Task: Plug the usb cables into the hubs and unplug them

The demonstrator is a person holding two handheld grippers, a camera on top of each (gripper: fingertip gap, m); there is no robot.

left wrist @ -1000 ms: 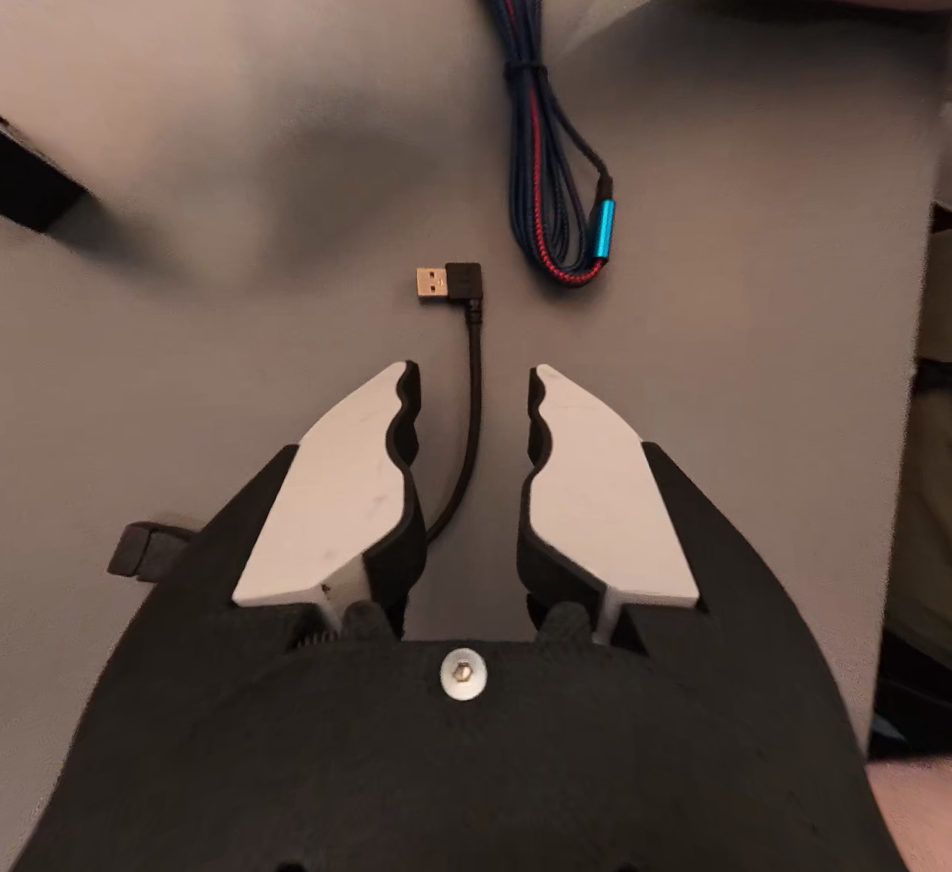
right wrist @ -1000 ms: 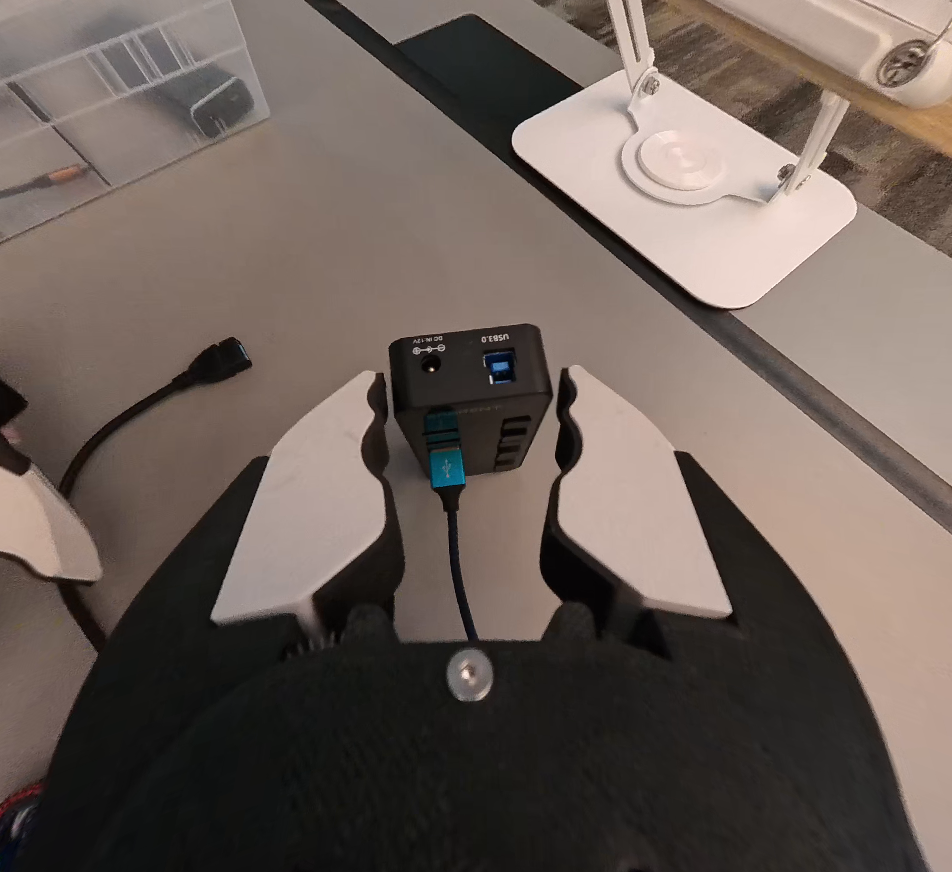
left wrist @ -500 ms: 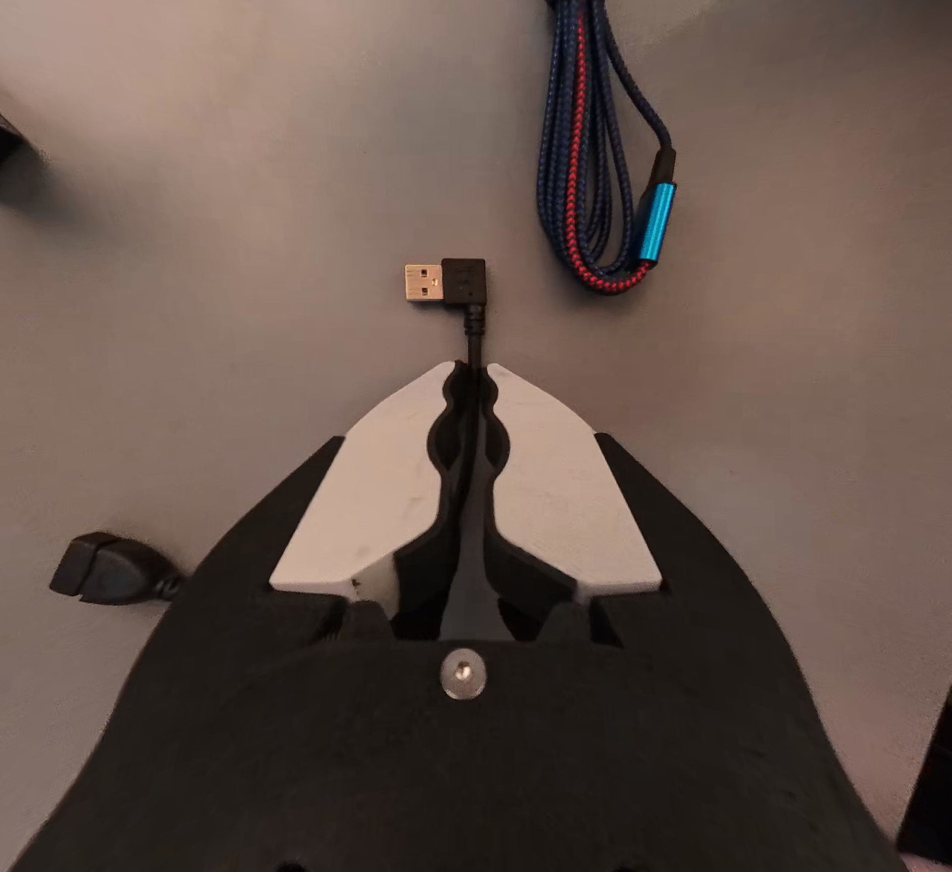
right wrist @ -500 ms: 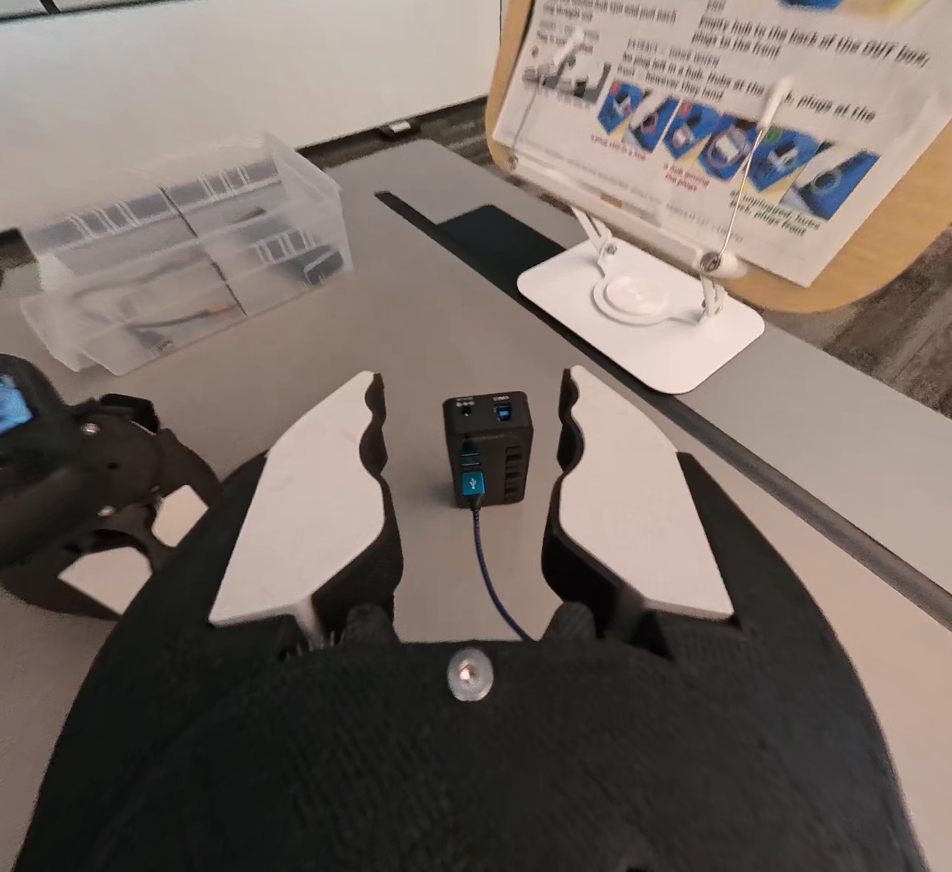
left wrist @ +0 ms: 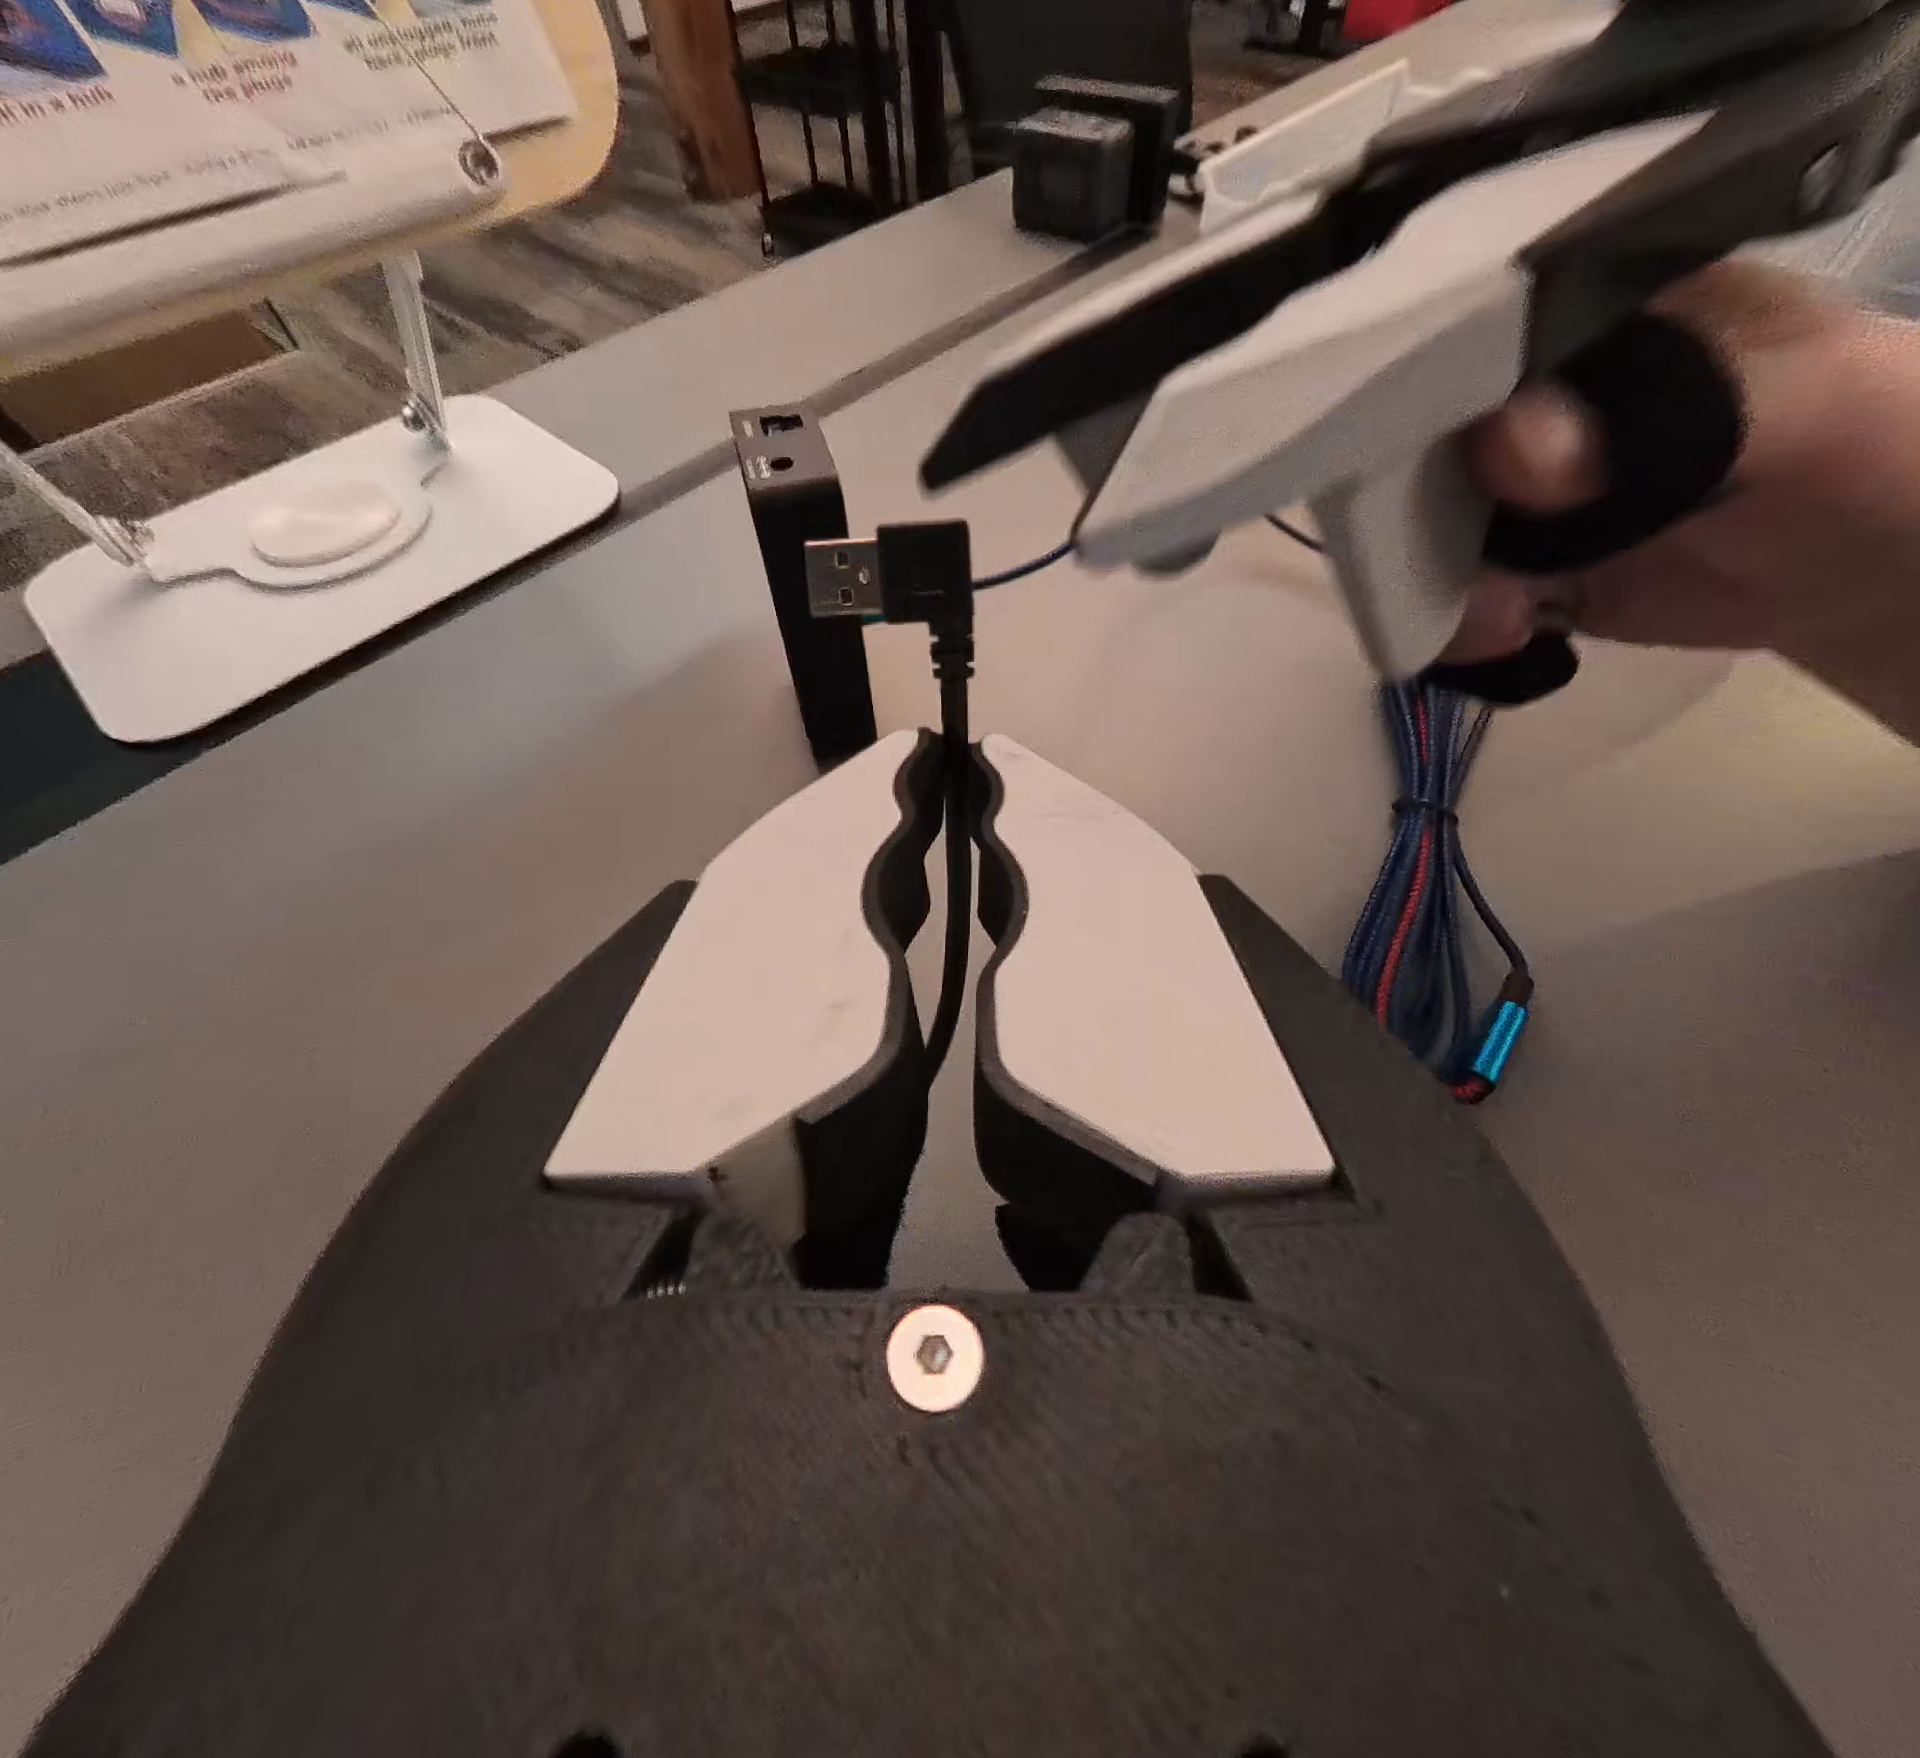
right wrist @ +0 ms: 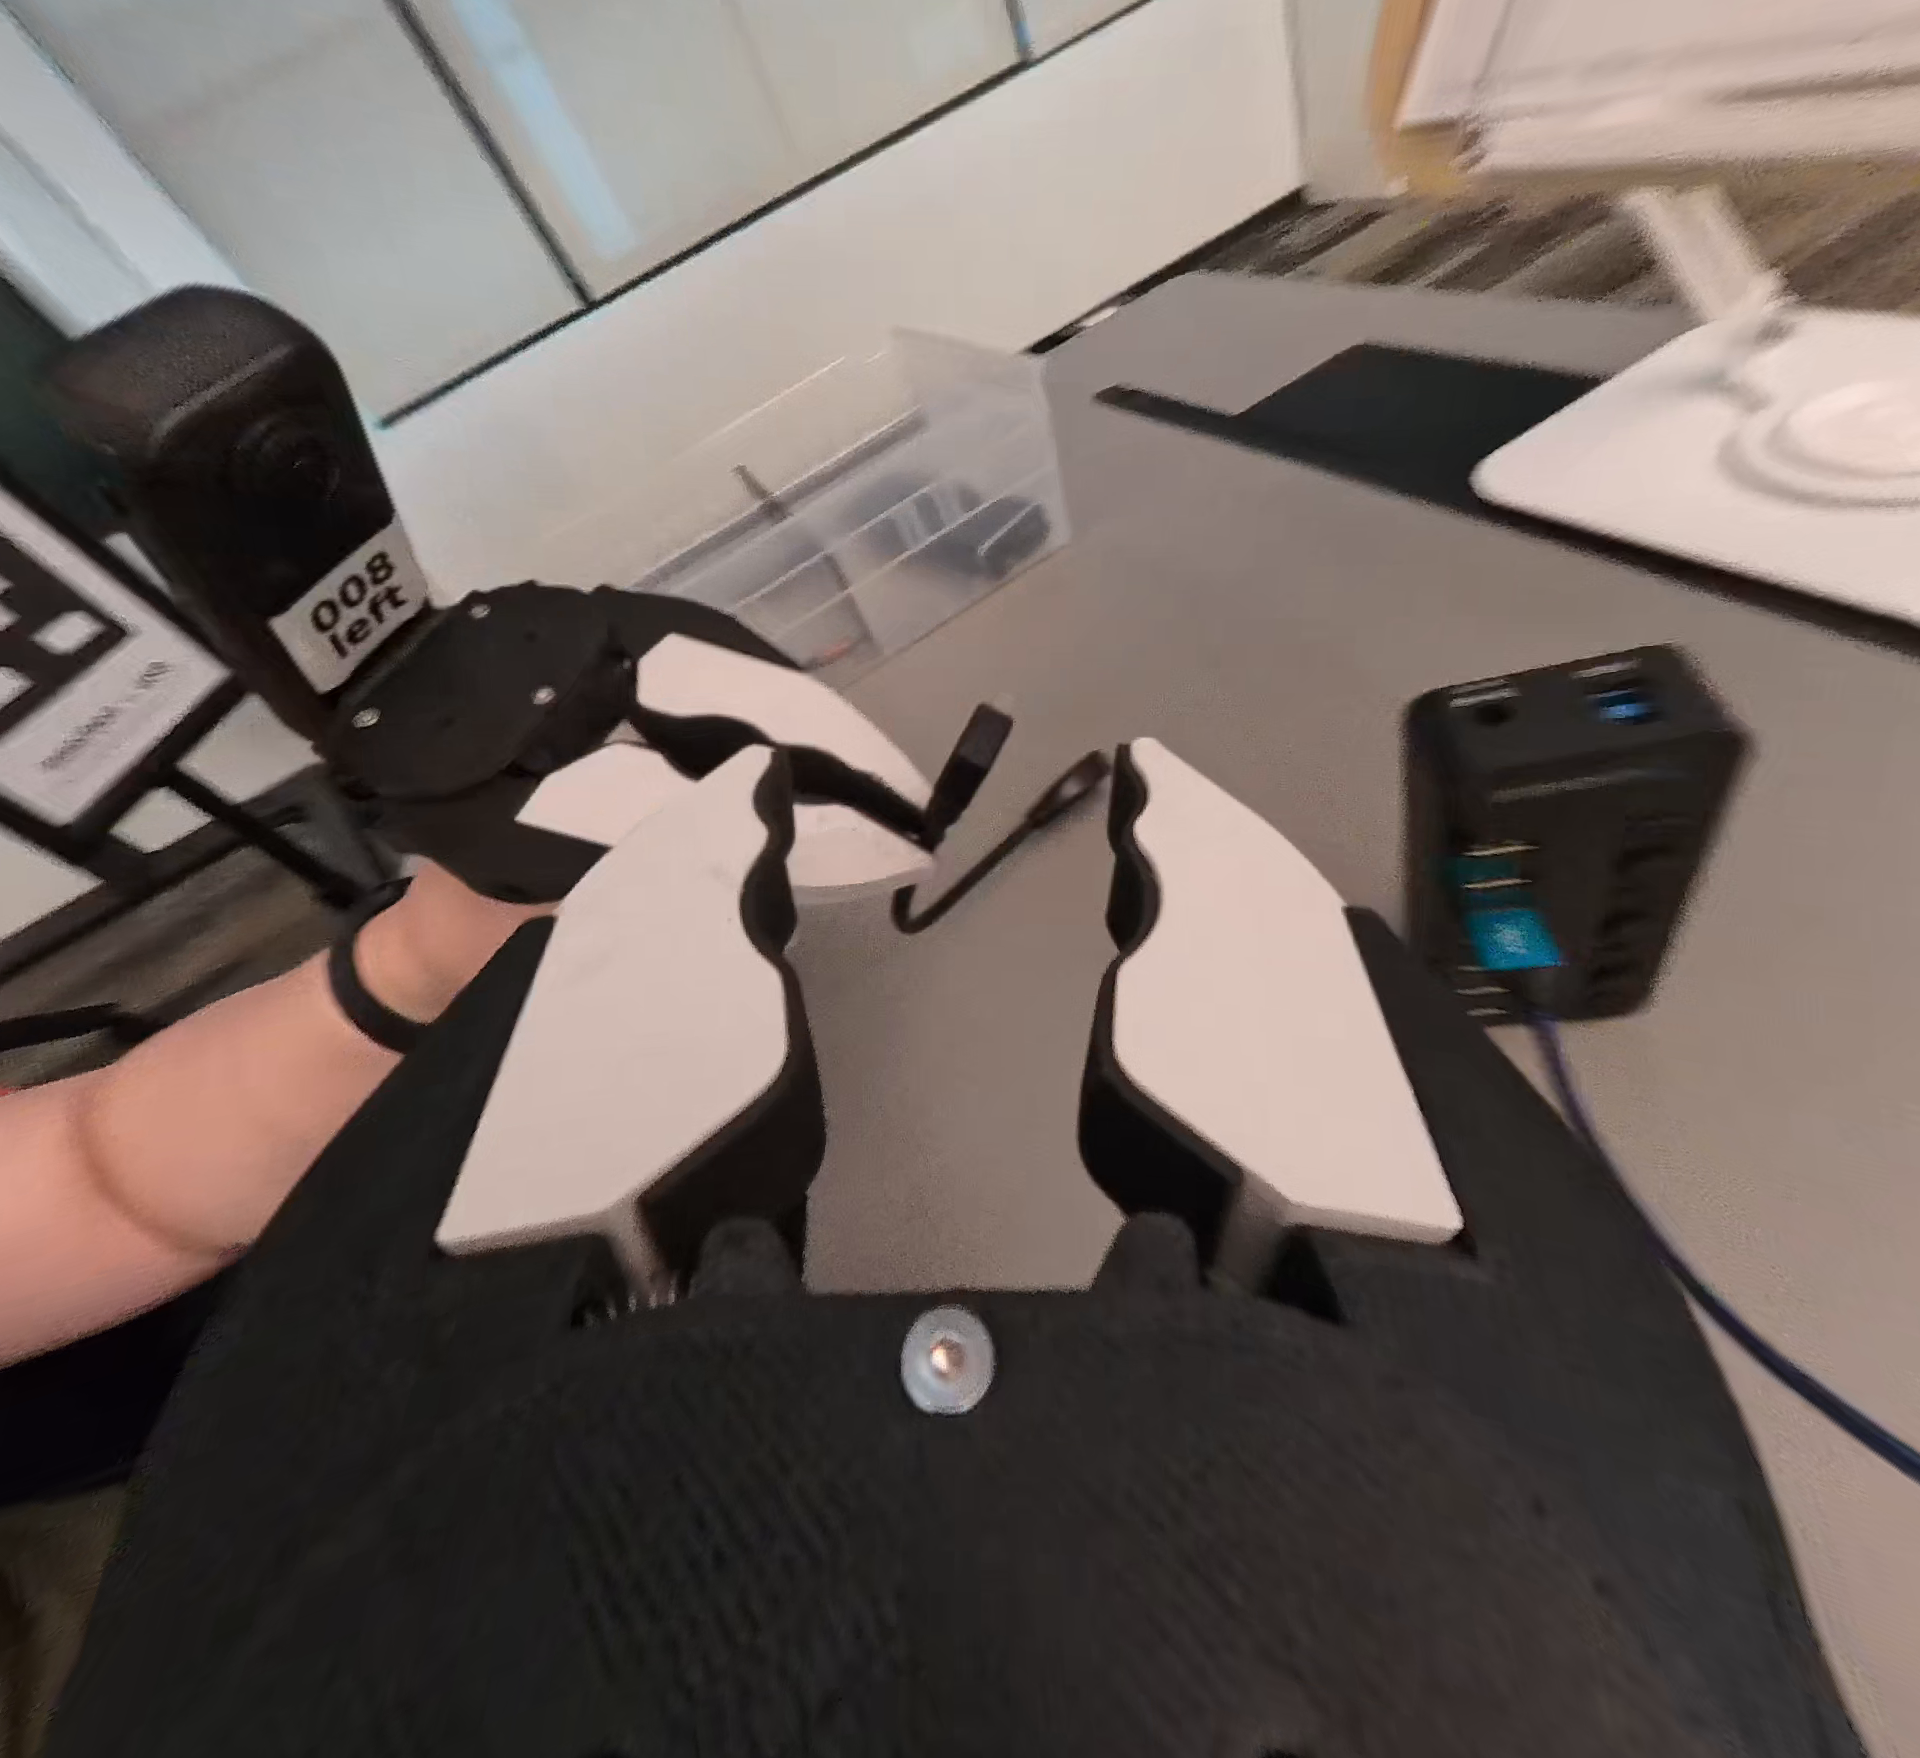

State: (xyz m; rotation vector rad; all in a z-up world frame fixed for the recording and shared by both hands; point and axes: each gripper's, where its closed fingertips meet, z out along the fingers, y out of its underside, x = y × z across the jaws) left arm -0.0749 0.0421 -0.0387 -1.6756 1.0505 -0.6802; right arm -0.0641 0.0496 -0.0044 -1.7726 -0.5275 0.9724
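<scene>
My left gripper (left wrist: pixel 951 752) is shut on the thin black cable (left wrist: pixel 948 919) of a right-angle USB plug (left wrist: pixel 896 572), held up off the table with its metal end pointing left, just in front of the upright black hub (left wrist: pixel 805 565). In the right wrist view the hub (right wrist: pixel 1564 825) stands at the right with a blue plug (right wrist: pixel 1501 941) in it. My right gripper (right wrist: pixel 943 773) is open and empty, above the table. The left gripper (right wrist: pixel 914 820) with the black plug (right wrist: pixel 971 752) shows just beyond it.
A bundled blue and red braided cable (left wrist: pixel 1423 919) lies right of the hub. A white stand base (left wrist: pixel 312 555) with an instruction board stands at the back left. A clear plastic bin (right wrist: pixel 883 503) sits at the far side of the grey table (left wrist: pixel 260 981). My left and right fingertips are right by each other.
My left gripper has lifted the black plug off the table and tilted up towards the hub. My right gripper has swung left away from the hub and stays open.
</scene>
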